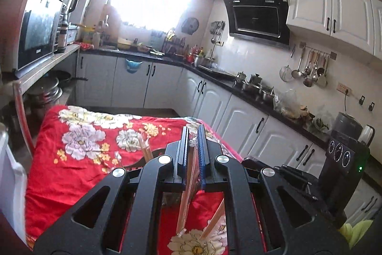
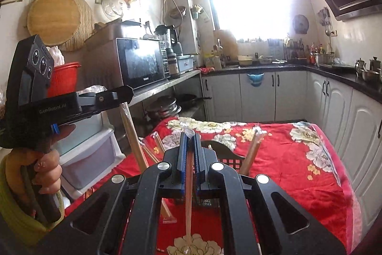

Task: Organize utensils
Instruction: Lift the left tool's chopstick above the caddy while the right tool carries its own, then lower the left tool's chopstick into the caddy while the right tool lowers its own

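Note:
My left gripper (image 1: 193, 135) is shut on a pair of wooden chopsticks in a clear wrapper (image 1: 189, 183), which hangs down below the fingers over the red floral tablecloth (image 1: 71, 173). My right gripper (image 2: 189, 139) is shut on another wrapped pair of chopsticks (image 2: 188, 202) that also hangs toward the cloth. In the right wrist view the left gripper (image 2: 127, 93) shows at the left, held by a hand (image 2: 45, 166), with its chopsticks (image 2: 135, 142) dangling. A dark slotted basket (image 2: 225, 157) sits under both grippers with more wrapped chopsticks (image 2: 252, 152) leaning in it.
Loose chopsticks (image 1: 145, 149) stick up beside the basket. White cabinets under a dark counter (image 1: 250, 97) run along the right of the table. A shelf with a microwave (image 2: 140, 63) and a white plastic drawer unit (image 2: 90, 154) stand to the left.

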